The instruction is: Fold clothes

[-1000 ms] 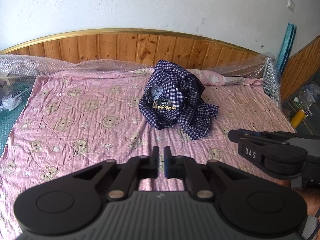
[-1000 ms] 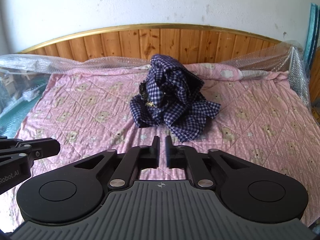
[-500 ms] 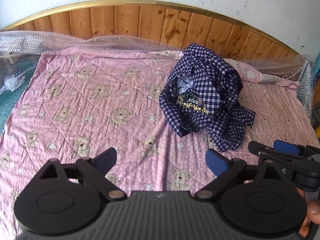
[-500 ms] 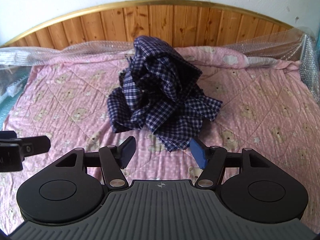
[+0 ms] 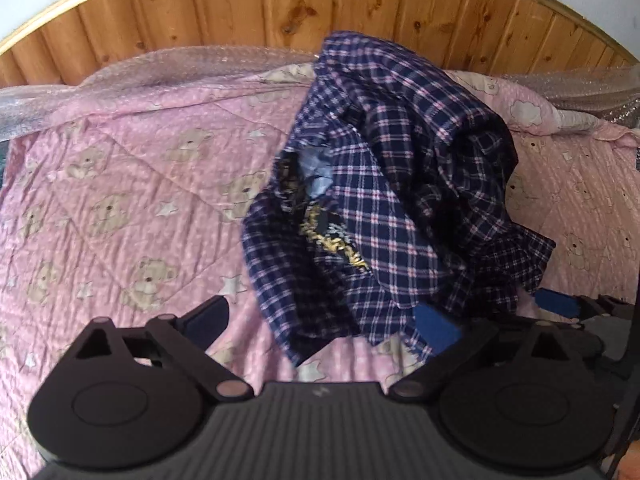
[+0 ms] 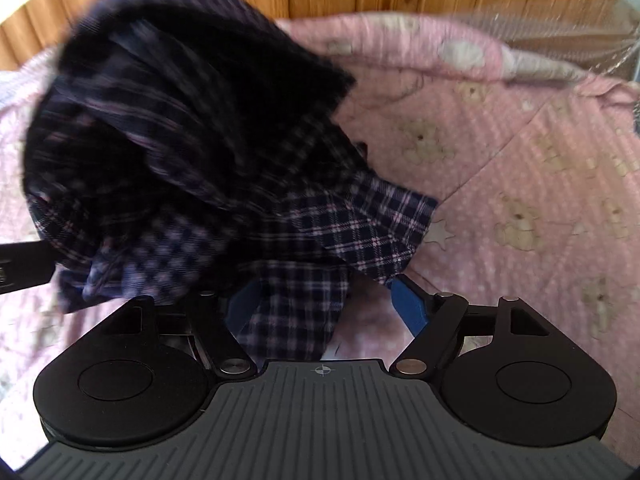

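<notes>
A crumpled navy plaid shirt [image 5: 400,200] with a gold-lettered label lies heaped on the pink bear-print quilt [image 5: 120,200]. My left gripper [image 5: 322,326] hangs just over the heap's near hem. Its jaws are still opening wide, with a fold of the hem between them and the pads off the cloth. In the right wrist view the shirt [image 6: 180,140] is blurred and close. My right gripper [image 6: 326,306] is also opening, and a hanging flap of plaid cloth sits between its blue pads [image 6: 408,308] without being pinched. The right gripper's blue tip [image 5: 560,304] shows beside the left one.
A wooden headboard [image 5: 240,8] with a gold rim stands behind the bed. Bubble wrap [image 5: 180,64] runs along the quilt's far edge. Bare quilt [image 6: 520,180] spreads to the right of the shirt and to its left. The left gripper's black edge [image 6: 24,264] shows at the left border.
Both grippers have come forward and down onto the shirt's near edge. Their jaws went from shut to wide apart. The shirt has not moved.
</notes>
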